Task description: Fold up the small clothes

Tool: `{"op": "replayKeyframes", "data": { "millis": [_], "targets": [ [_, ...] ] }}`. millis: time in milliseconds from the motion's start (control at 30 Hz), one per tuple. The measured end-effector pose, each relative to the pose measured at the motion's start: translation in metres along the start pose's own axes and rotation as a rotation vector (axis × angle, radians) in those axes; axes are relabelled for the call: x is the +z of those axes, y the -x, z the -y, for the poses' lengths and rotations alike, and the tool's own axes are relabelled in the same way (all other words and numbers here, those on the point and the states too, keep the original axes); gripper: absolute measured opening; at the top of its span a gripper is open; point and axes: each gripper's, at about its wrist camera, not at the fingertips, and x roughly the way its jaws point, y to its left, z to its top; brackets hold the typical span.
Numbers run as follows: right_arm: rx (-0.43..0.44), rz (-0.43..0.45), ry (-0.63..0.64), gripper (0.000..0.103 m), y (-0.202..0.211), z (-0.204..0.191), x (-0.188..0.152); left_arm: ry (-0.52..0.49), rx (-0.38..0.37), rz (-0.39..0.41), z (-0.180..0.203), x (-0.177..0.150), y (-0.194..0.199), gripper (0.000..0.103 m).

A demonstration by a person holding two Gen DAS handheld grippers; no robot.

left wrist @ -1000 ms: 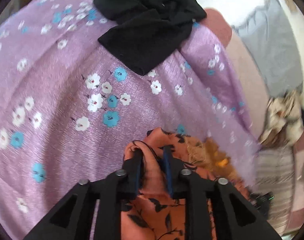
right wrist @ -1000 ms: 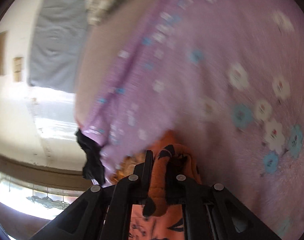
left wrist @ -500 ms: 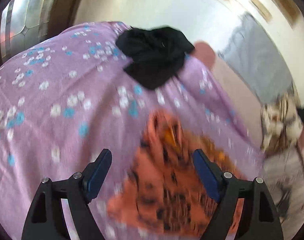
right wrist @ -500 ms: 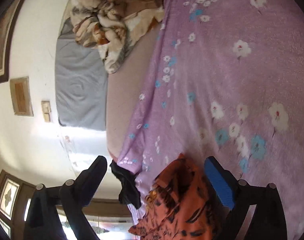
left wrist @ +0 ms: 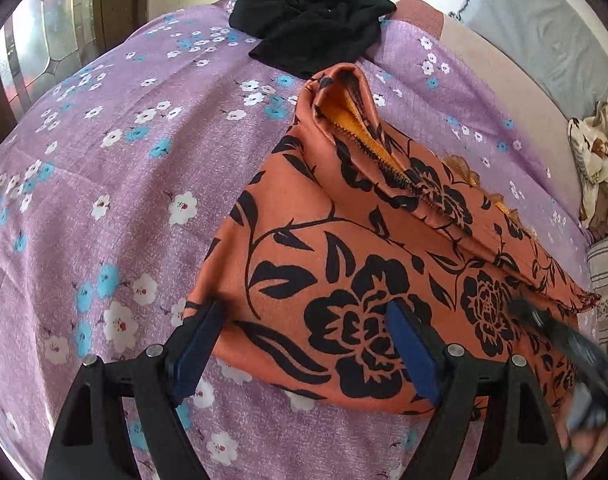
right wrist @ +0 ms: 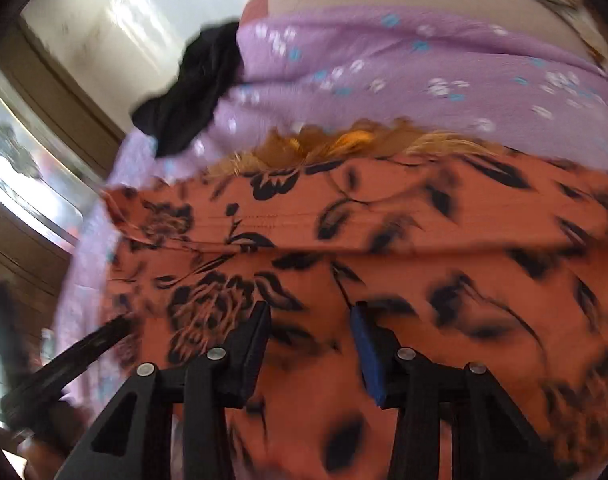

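- At the far left of your left wrist view, a window (left wrist: 44,52) stands behind the bed.
- The purple floral bedsheet (left wrist: 104,184) covers the bed and carries everything else.
- Your left hand-held gripper (left wrist: 304,332) hangs over the near corner of the orange floral garment (left wrist: 344,248); it is released, its jaws spread wide, one blue pad beside the cloth's left edge and the other above the cloth, nothing pinched.
- The orange garment lies folded on the sheet, its yellow lining (left wrist: 344,116) showing at the raised far end.
- A crumpled black garment (left wrist: 316,32) lies at the sheet's far edge, just beyond the orange one.
- At the right, a grey pillow (left wrist: 544,28) and a heap of beige patterned cloth (left wrist: 600,168) lie well apart from the orange garment.
- In your blurred right wrist view, your right hand-held gripper (right wrist: 312,336) is above the orange garment (right wrist: 384,232), its jaws closing; the pads do not press on the cloth, so it grips nothing.
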Motion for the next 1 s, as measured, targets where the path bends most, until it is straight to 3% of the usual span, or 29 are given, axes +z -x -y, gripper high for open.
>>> {"op": "replayKeyframes", "data": {
  "millis": [67,167,233,300,400,500,600,700,733,767,867,933,1000],
  "targets": [
    [-0.054,0.031,0.02,0.045,-0.019,-0.009,0.03,0.011,-0.009,-0.013,-0.001,0.005,-0.004,0.085],
    [-0.109,0.066,-0.071,0.045,-0.043,0.002,0.078,-0.002,-0.011,-0.024,-0.001,0.015,-0.012,0.088],
    [-0.141,0.182,-0.139,0.045,-0.042,0.016,0.109,-0.008,-0.001,-0.026,0.002,0.016,-0.014,0.089],
    [-0.187,0.303,-0.21,0.045,-0.029,0.027,0.122,-0.016,0.008,-0.027,0.004,0.019,-0.015,0.091],
    [-0.148,0.345,-0.278,0.046,-0.007,0.047,0.12,-0.013,0.02,-0.03,0.006,0.023,-0.018,0.092],
    [-0.172,0.347,-0.24,0.046,0.016,0.058,0.099,-0.003,0.028,-0.028,0.007,0.024,-0.015,0.093],
    [-0.212,0.295,-0.229,0.046,0.037,0.079,0.066,-0.022,0.04,-0.036,0.008,0.021,-0.011,0.093],
    [-0.323,0.148,-0.249,0.046,0.023,0.113,0.041,-0.047,0.049,-0.05,0.01,0.018,-0.008,0.093],
    [-0.322,0.082,-0.266,0.046,0.012,0.124,0.037,-0.05,0.043,-0.057,0.009,0.018,-0.005,0.093],
    [-0.32,0.106,-0.268,0.046,0.012,0.125,0.035,-0.047,0.037,-0.062,0.008,0.018,-0.003,0.093],
    [-0.321,0.129,-0.233,0.047,0.019,0.093,0.044,-0.004,0.004,-0.051,-0.004,0.02,0.01,0.093],
    [-0.202,0.123,-0.132,0.047,0.011,0.046,0.051,0.038,0.006,-0.04,-0.017,0.024,0.015,0.093],
    [-0.137,0.095,-0.025,0.047,-0.002,0.001,0.056,0.06,0.044,-0.031,-0.027,0.025,0.015,0.093]
  ]
}}
